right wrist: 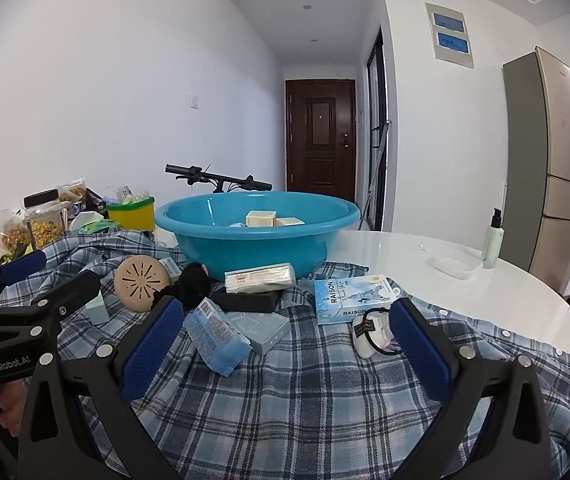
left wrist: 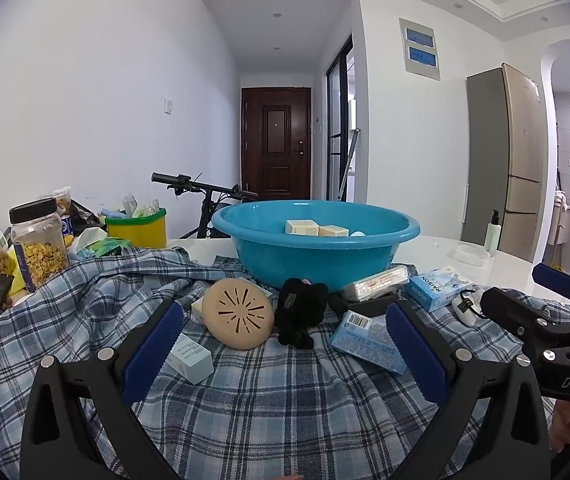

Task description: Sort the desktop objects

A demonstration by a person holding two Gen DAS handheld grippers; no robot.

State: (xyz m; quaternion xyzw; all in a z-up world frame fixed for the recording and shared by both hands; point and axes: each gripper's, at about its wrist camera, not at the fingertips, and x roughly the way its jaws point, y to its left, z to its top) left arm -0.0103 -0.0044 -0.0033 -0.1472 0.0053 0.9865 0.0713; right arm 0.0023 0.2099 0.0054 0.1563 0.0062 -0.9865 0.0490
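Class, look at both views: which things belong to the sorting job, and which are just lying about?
Belongs to the job:
basin
tan disc
black cloth
RAISON box
blue packet
hair tie
left gripper, open
right gripper, open

Just lying about:
bottle
jar
yellow tub
fridge
bicycle

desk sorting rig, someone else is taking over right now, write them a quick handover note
Left gripper: open, empty, low over the plaid cloth.
Right gripper: open, empty, over the same cloth.
Done: a few small yellow boxes already lie in the blue basin.
Left on the cloth in front of the basin: tan round disc, black fabric bundle, RAISON box, light blue packet, white item with a black band, and other small boxes.
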